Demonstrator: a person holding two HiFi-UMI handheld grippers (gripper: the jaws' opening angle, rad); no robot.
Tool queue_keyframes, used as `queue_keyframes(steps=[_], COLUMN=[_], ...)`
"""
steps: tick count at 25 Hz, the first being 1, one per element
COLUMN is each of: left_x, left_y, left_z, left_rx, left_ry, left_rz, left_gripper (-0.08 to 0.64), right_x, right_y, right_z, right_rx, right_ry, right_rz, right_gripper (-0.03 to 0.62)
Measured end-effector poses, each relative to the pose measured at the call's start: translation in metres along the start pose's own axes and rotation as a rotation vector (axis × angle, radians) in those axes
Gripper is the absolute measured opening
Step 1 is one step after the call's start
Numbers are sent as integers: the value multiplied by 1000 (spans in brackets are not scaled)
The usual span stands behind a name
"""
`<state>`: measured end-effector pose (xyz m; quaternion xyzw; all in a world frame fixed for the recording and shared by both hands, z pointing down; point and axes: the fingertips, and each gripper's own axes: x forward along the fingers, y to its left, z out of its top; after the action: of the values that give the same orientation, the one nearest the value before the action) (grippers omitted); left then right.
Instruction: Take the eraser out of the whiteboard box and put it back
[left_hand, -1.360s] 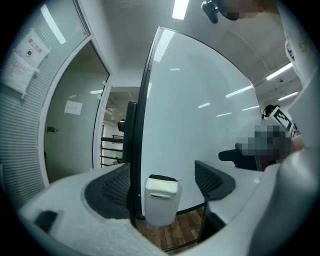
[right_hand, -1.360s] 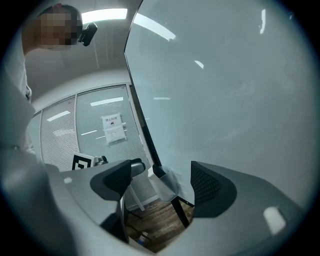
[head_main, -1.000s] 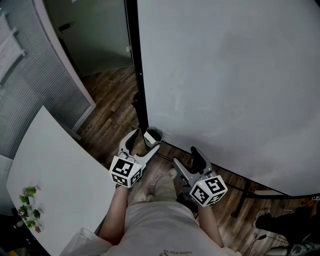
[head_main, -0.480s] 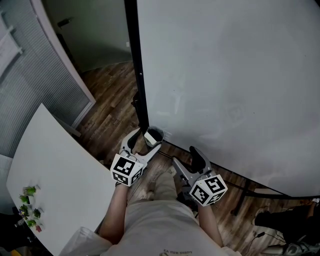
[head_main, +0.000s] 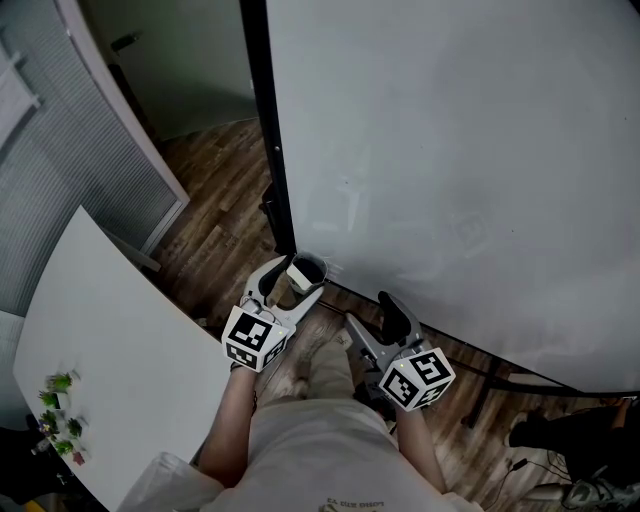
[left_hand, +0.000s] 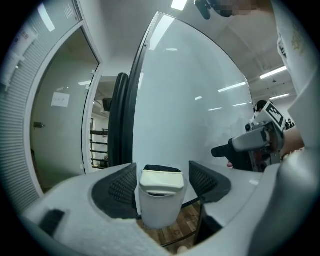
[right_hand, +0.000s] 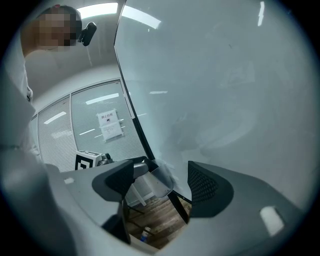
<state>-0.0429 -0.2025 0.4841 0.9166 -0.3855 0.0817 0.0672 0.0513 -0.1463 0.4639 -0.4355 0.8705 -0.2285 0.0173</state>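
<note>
though overhead barely shows it, eraser (left_hand: 160, 181) fills box (left_hand: 157, 212).

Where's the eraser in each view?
Head view: eraser, centre, in the box at the whiteboard lower corner.
Left gripper view: bottom centre, atop the box.
Right gripper view: box bottom centre; eraser unclear.
Shared landmark: whiteboard's black frame.

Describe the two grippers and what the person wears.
Left gripper and right gripper: pale grey, curved jaws, dark dimpled pads, each with a white cube bearing black square markers. Light shirt, forearms uncovered. The left jaws are closing, the box between them.
</note>
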Motion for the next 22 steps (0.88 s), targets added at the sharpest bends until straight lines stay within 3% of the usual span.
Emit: queue_keyframes(steps=[22], left_x=[5], left_y=[0], left_z=[-2], left_rx=[55], left_ry=[23], left_rz=[12], left_gripper=[273], right_x=[1], right_y=[-6], right_z=[-4], right_rx=[15], right_ry=[15], right_rz=[-1], right_gripper=[328])
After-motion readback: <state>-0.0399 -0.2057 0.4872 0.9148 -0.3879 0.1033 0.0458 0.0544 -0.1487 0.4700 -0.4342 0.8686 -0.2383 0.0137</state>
